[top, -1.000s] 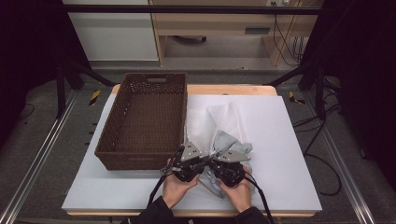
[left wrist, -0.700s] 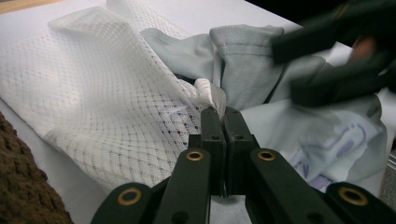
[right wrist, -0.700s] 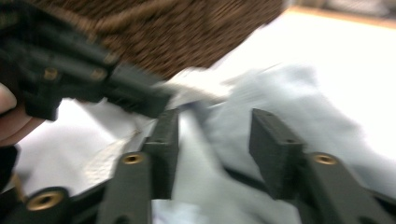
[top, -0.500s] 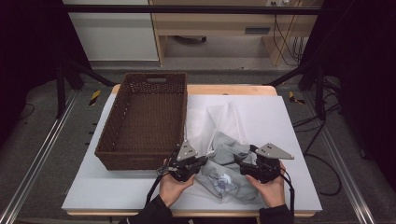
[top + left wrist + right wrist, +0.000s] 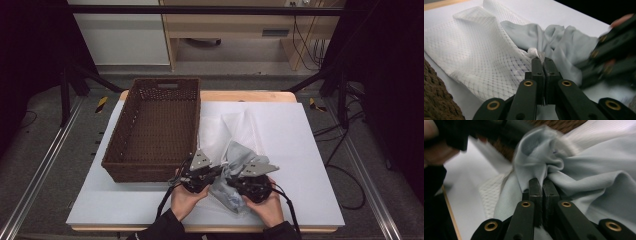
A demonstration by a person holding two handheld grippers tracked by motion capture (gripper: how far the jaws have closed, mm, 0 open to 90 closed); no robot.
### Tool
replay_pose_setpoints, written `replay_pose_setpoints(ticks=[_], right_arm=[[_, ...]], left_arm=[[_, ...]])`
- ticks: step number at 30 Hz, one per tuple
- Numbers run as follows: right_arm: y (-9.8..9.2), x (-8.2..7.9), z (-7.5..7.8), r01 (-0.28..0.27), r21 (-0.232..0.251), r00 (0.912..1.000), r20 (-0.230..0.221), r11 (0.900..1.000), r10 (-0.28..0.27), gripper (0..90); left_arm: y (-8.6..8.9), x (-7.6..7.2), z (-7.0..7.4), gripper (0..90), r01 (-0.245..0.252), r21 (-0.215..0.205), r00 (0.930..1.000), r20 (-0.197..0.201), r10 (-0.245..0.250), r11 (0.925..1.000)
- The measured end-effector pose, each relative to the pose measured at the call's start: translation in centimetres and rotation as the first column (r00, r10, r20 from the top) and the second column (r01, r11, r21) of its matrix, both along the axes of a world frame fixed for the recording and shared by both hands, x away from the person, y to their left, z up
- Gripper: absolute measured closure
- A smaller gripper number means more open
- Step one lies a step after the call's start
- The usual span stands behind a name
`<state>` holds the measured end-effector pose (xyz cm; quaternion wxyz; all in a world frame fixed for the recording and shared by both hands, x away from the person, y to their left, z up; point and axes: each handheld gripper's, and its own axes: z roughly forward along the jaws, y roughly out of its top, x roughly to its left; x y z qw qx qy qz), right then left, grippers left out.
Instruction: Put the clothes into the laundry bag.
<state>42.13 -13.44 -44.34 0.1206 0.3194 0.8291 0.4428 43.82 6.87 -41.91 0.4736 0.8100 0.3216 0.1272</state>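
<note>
We are stuffing a grey cloth point(image 5: 235, 172) into a white mesh bag point(image 5: 484, 60) on the counter point(image 5: 300, 150), just right of the wicker basket point(image 5: 155, 130).

The main risk we see is the mesh slipping. The left gripper point(image 5: 202, 175) pinches only a small tuft of the bag's edge, its fingers point(image 5: 537, 71) pressed together on it; a hard tug from the other side could pull that tuft free and let the mouth fall shut. The right gripper point(image 5: 252, 180) has just snapped closed, and its fingers point(image 5: 535, 190) now nip a bunched fold of the cloth. That bite looks shallow, so the fold may slide out as we push, or we may have caught a bit of mesh along with it and would drag the bag instead of filling it.

The cloth lies crumpled at the near edge of the counter, between the two grippers, its bulk beyond and to the right of the right fingers, partly over the bag.
</note>
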Motion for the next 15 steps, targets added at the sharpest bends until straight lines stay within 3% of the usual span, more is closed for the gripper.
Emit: replay_pose_setpoints(ticks=[4,9,11,15], right_arm=[[1.5,1.4,-1.5,0.05,-0.036,0.9981,-0.036,0.998,-0.051,87.7],[1.8,2.8,-2.4,0.189,0.008,0.9819,0.009,0.982,-0.189,86.6],[1.7,2.7,-2.3,0.191,0.02,0.9815,0.012,0.981,-0.191,83.1],[0.1,2.0,-0.6,0.131,0.068,0.9914,-0.009,0.989,-0.131,72.8]], left_arm=[[-0.2,-0.4,0.8,88.3,0.013,-0.017,0.9999,0.011,-0.013,0.9998],[-0.8,-0.4,-0.1,88.2,0.019,0.018,0.9998,0.003,-0.019,0.9997],[-0.7,-0.3,-0.3,88.3,0.018,0.022,0.9998,-0.002,-0.018,0.9996],[-0.2,-0.2,-0.4,88.2,0.008,0.033,1.0,0.001,-0.008,0.9994]])
